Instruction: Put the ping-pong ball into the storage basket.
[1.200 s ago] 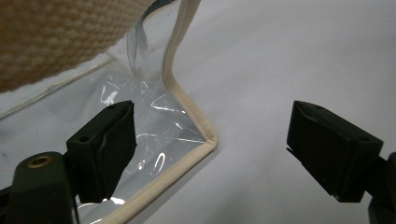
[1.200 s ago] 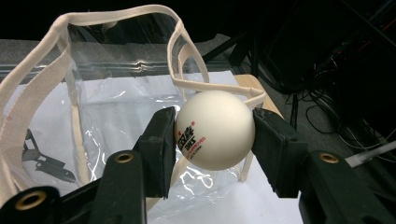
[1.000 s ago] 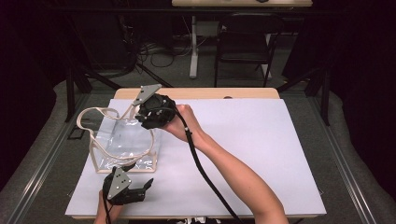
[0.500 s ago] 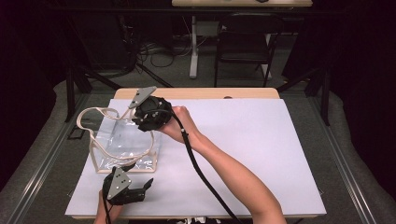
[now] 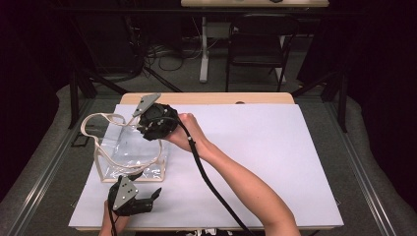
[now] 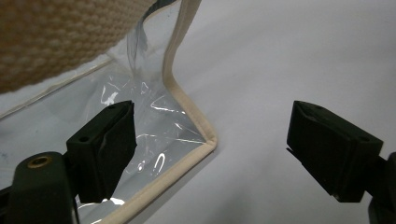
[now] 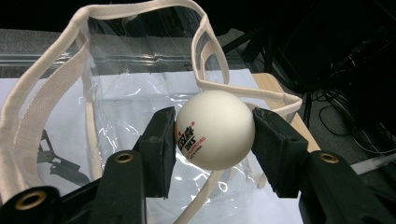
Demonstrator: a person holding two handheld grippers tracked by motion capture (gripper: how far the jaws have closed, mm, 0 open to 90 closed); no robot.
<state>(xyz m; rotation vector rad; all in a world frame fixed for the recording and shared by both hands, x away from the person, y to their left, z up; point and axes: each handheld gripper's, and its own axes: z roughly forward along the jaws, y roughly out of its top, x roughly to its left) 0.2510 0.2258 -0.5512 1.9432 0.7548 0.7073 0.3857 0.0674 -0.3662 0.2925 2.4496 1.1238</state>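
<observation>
**Ball carried closer over the bag mouth**

Nearest the person, low on the white table cover: left gripper, jaws spread wide and holding nothing, parked just beside the near corner of the clear bag. No shift there against the earlier pictures.

Farther out: right gripper, clamped on a white ping-pong ball, edged slightly leftward over the past second and now hanging at the bag's far rim. Judged from that: the drop into the bag close but not yet made, ball not yet released.

From the high view, ball masked by the gripper body; from the right gripper view, ball plainly pinched between both pads, red print facing out, the open mouth and cream webbing handles just beyond. From the left gripper view, the bag's cream-trimmed corner lying flat on the cover between the spread jaws.
</observation>
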